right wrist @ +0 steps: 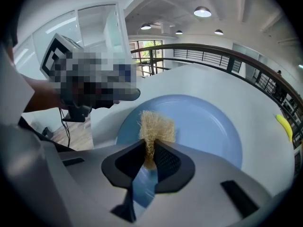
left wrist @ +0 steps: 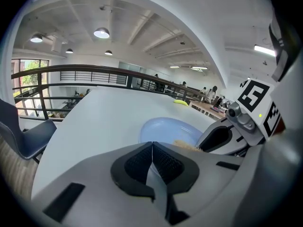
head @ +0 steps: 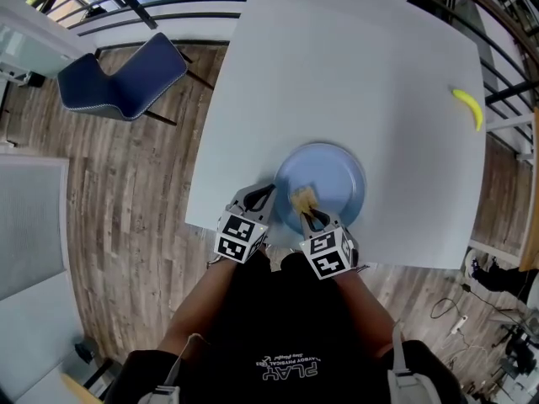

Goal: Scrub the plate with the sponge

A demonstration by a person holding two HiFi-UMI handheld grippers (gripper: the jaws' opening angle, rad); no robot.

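So, sponge (right wrist: 156, 129): it is standing between the jaws of the right gripper (head: 313, 219), which are pinching its lower edge tightly. Its tan fibrous part is sticking out over the near side of the plate.
Plate (head: 333, 179): pale blue, it is lying flat near the table's front edge, close to me. I cannot tell whether the sponge is touching it.
Left gripper (head: 261, 196): its jaws are pressing together on nothing, and it is hovering just beside the plate's left rim, not holding the plate.
Table (head: 354, 74): white, and a banana (head: 467, 108) is lying well apart at the far right.
Risk: I am judging that nothing is steadying the plate, so a strong stroke toward me could be pushing it off the front edge. The thin grip on the sponge could also be slipping under pressure.
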